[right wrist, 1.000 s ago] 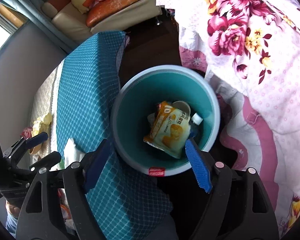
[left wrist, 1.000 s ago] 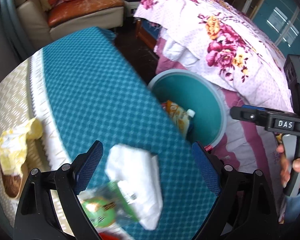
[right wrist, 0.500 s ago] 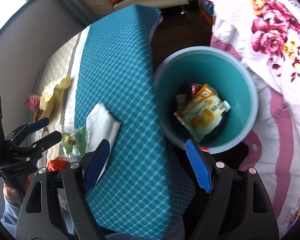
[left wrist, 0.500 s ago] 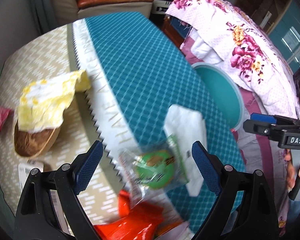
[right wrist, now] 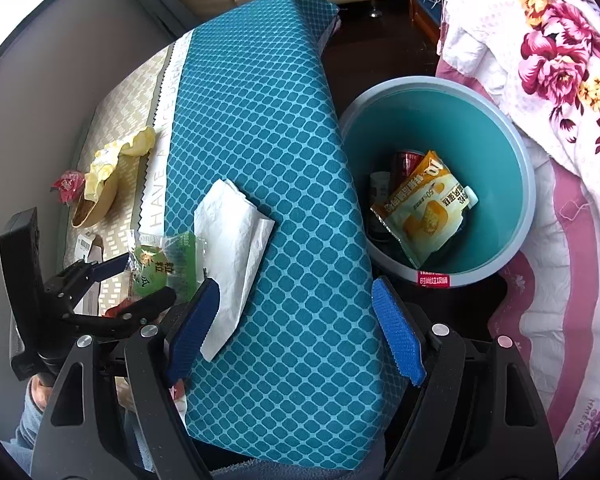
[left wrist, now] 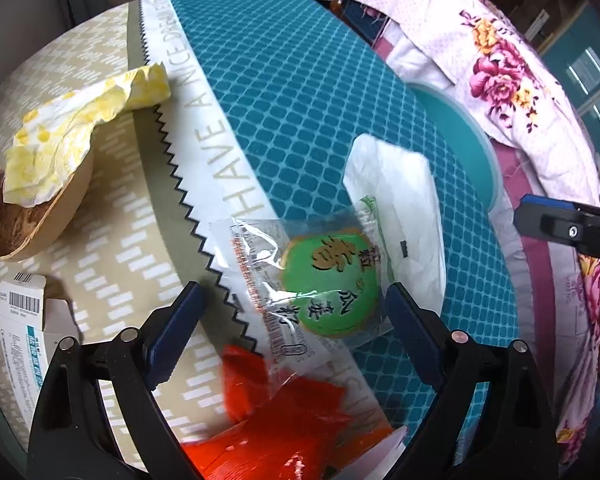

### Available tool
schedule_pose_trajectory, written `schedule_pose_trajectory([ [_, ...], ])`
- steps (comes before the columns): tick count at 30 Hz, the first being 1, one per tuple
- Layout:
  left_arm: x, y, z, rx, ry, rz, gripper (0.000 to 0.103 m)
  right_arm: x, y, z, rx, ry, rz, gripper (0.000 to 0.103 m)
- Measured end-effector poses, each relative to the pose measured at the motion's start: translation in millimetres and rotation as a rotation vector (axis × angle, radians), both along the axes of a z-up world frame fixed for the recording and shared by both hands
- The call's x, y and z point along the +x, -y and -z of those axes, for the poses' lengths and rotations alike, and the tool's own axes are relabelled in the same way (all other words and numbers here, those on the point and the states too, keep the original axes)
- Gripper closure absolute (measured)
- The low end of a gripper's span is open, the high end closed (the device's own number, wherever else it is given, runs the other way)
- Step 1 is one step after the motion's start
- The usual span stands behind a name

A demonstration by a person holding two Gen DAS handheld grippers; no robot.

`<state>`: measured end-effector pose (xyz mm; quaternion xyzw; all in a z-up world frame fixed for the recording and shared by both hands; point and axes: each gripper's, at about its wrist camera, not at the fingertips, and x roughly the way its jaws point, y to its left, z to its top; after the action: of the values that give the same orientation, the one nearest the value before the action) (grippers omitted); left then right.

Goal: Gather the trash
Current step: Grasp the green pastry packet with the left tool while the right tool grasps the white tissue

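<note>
**Left gripper poised over a clear snack wrapper; bin waiting at the surface's edge**

The left gripper [left wrist: 292, 332] is shown released, its jaws spread wide to either side of the clear snack wrapper [left wrist: 320, 280], which lies on the surface [left wrist: 284, 92] without being pressed by either pad. A white tissue [left wrist: 400, 208] is partly overlapped by the wrapper at 2 o'clock, and a red wrapper [left wrist: 272, 420] sits just beside it at 6 o'clock. The right gripper [right wrist: 296, 324] is likewise released and empty over the blue cloth. The bin [right wrist: 496, 92], already holding an orange pouch [right wrist: 424, 212], stands off the surface's edge, at 2 o'clock in the right view.

Risks judged from here: the tissue or red wrapper may be pinched along with the clear film, and the slick, flat film may slide out as the pads close.

The red wrapper is blurred and cut off below. The bin's lower contents are mostly hidden beneath the pouch. Whether the yellow napkin [left wrist: 80, 132] rests inside the brown bowl [left wrist: 40, 216] or merely drapes its rim cannot be told.
</note>
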<state>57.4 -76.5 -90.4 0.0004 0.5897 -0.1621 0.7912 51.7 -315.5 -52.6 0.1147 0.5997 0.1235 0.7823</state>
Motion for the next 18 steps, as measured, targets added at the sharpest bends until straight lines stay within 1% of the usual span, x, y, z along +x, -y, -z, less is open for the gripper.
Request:
schedule_pose_trajectory([
  [2,0,-1,0,-0.014,0.009,-0.014,0.011,-1,0,0,-0.004,-0.003,0.001,0.028],
  [3,0,-3,0,-0.027,0.012,-0.022,0.013,-1,-1,1,-0.005,-0.005,0.002,0.028],
  [4,0,-3,-1,-0.035,0.016,-0.024,0.017,-1,-2,1,-0.007,-0.007,0.003,0.028],
  [5,-1,-3,-2,-0.033,0.028,-0.023,0.029,-1,-2,1,-0.008,-0.008,0.002,0.028],
  [8,-2,-6,-5,-0.036,0.047,-0.028,0.033,1,-7,3,-0.016,-0.016,-0.008,0.028],
  [11,-4,-20,-7,-0.040,0.062,-0.052,0.035,2,-17,6,-0.027,-0.022,-0.026,0.028],
  [18,-4,-69,-14,-0.044,0.083,-0.126,0.036,6,-61,18,-0.077,-0.028,-0.114,0.028],
])
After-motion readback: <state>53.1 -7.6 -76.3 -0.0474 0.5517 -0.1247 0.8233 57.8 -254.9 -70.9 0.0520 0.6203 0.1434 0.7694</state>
